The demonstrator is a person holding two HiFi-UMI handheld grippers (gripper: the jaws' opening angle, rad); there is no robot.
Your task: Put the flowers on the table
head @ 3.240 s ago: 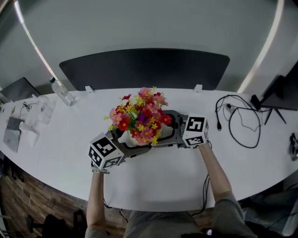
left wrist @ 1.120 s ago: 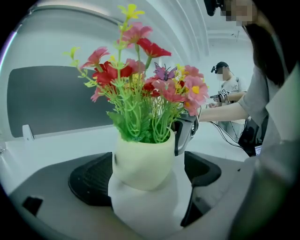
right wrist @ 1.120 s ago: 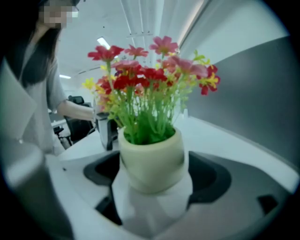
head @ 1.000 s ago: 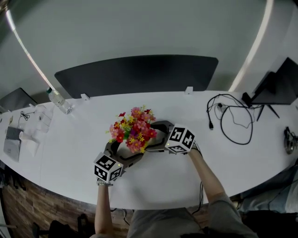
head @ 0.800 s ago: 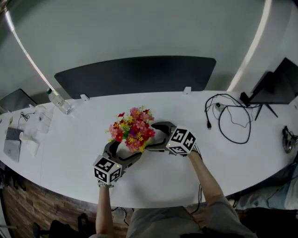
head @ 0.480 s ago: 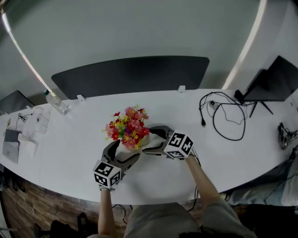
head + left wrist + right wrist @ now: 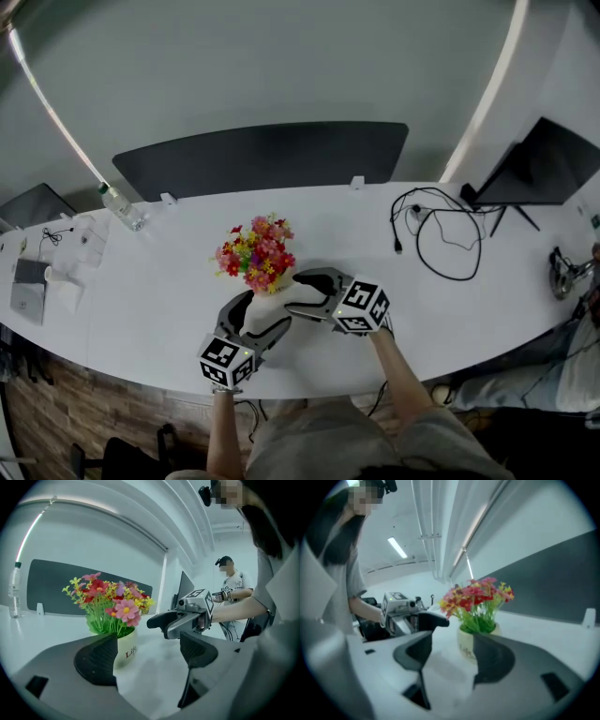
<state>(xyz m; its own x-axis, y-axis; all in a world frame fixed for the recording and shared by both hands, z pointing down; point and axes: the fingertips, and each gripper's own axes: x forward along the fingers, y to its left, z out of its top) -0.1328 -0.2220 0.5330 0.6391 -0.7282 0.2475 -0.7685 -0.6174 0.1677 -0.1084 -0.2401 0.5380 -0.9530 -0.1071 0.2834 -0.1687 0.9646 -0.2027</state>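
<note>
— Backed away from the flowers [image 7: 255, 261] since a second ago, with left gripper [image 7: 262, 314] and right gripper [image 7: 298, 293] drawn toward the near edge.
— Jaws?
— Apart on both, just narrowing, more on the right; nothing between them.
— And the flowers?
— Upright in a white pot [image 7: 125, 649] on the tabletop [image 7: 450, 309], just beyond both grippers, touched by neither.

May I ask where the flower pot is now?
In the head view, the flower pot stands on the table left of centre, beyond the left gripper and right gripper, whose empty jaws have just been closing.

left gripper [image 7: 265, 311] and right gripper [image 7: 293, 293] empty, jaws closing.
</note>
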